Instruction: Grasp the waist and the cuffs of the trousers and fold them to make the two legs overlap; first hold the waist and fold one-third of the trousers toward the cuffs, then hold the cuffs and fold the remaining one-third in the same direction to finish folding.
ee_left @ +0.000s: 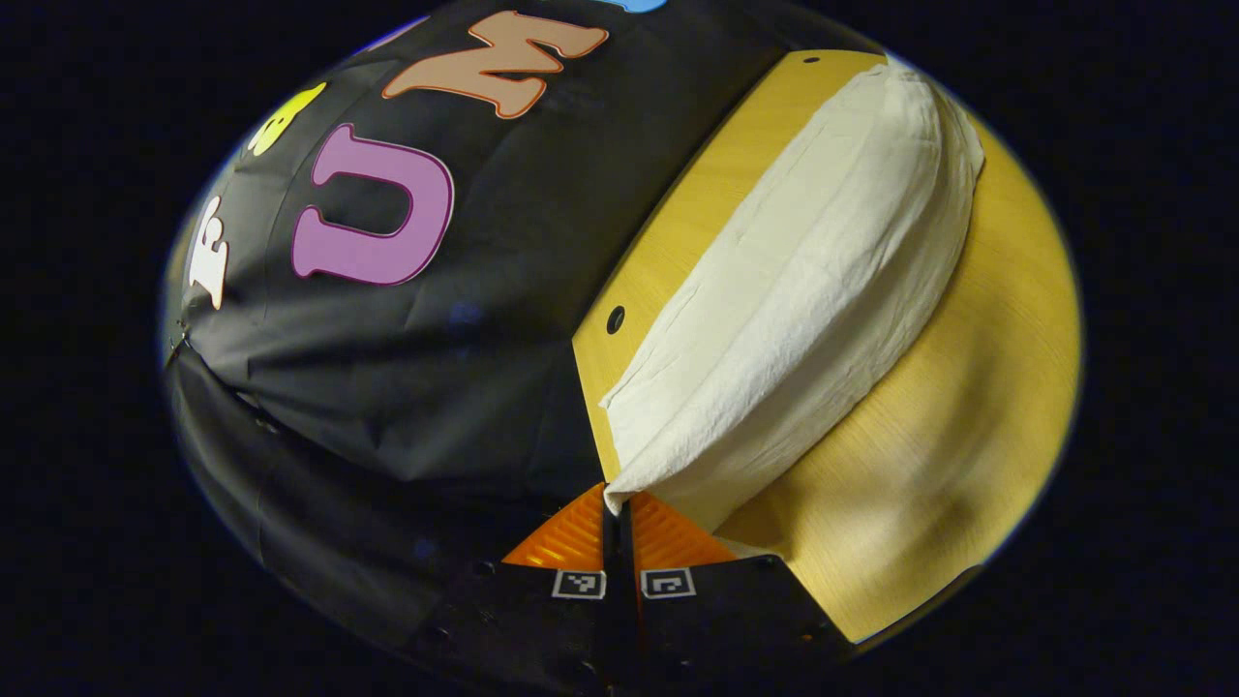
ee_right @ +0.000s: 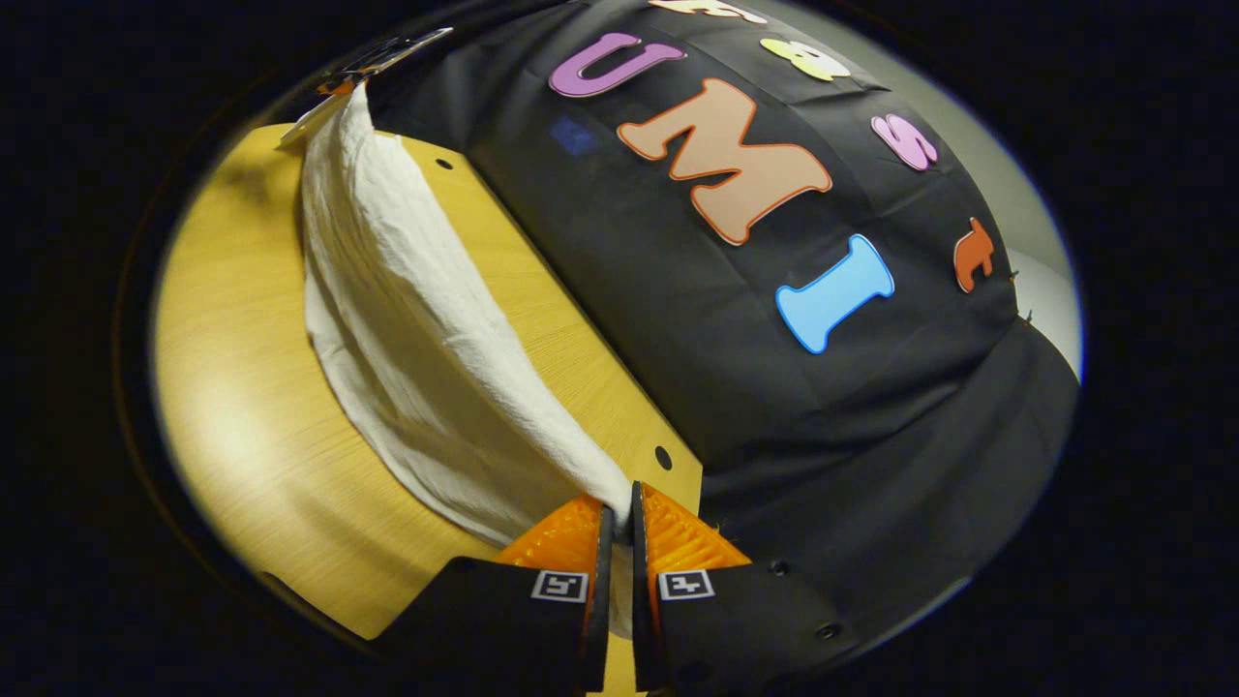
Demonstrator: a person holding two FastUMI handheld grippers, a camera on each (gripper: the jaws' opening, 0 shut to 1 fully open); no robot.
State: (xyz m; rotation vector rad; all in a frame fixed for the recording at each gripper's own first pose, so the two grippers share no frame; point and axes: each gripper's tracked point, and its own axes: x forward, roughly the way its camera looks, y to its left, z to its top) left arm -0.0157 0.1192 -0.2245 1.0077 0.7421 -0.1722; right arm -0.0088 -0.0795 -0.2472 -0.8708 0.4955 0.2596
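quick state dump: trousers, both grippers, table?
trousers: lifted along one edge, pinched at both ends, lower part resting on the table
left gripper: shut on trousers, one end of the raised edge
right gripper: shut on trousers, the other end
table: bare wood beside the trousers, small holes near its back edge

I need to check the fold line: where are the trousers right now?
The trousers lie along the wooden table's edge by the black cloth wall, one end pinched in the left gripper, the other in the right gripper.
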